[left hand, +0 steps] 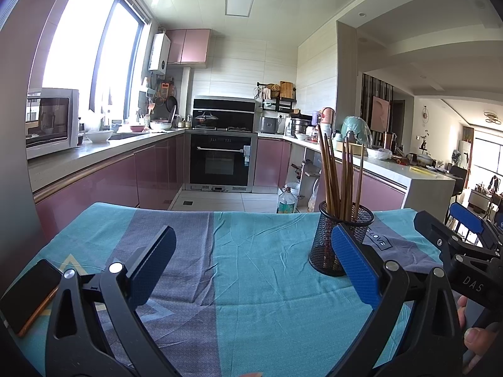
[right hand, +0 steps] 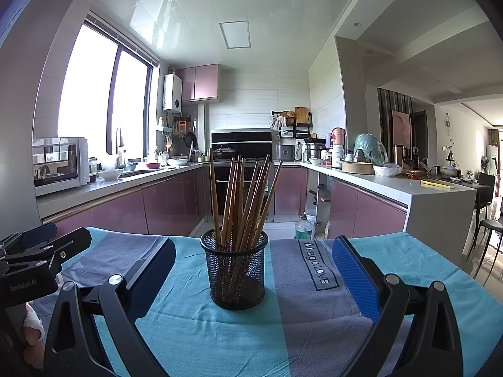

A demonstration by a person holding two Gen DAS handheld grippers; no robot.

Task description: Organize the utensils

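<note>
A black mesh cup [right hand: 236, 275] stands upright on the table's teal and grey cloth [right hand: 301, 330], with several brown wooden chopsticks [right hand: 242, 201] standing in it. In the left wrist view the cup [left hand: 327, 238] and its chopsticks [left hand: 341, 172] sit to the right, partly behind my blue right finger. My left gripper [left hand: 251, 251] is open and empty, above the cloth to the left of the cup. My right gripper [right hand: 254, 260] is open and empty, its jaws wide apart, with the cup between and just beyond them.
A dark phone [left hand: 30, 295] lies on the cloth at the left edge. The table's far edge [left hand: 220, 211] drops to the kitchen floor, where a plastic bottle [left hand: 286, 201] stands. Pink cabinets, an oven and cluttered counters lie beyond.
</note>
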